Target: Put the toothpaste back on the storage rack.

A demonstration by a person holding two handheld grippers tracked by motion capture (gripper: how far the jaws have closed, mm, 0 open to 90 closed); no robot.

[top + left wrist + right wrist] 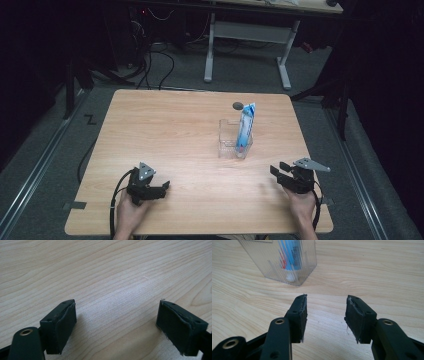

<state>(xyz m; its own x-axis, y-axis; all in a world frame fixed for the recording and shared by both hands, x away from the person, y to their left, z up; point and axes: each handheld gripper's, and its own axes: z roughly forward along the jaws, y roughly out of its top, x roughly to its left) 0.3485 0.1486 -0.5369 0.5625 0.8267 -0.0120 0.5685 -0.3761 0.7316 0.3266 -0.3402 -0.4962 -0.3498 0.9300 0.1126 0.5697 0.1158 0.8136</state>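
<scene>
While right gripper gapes — tube ahead-left | apart

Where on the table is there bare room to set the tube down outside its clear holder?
The whole left half of the table is bare, from the far edge to the left tool. The near strip between both tools is free too. It is crowded only right of centre, where the clear holder stands with the toothpaste tube, ahead of the right tool.

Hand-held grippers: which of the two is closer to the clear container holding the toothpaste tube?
The right hand-held gripper. It sits at the table's near right, closer to the clear container with the toothpaste tube; the left hand-held gripper lies farther away.
</scene>
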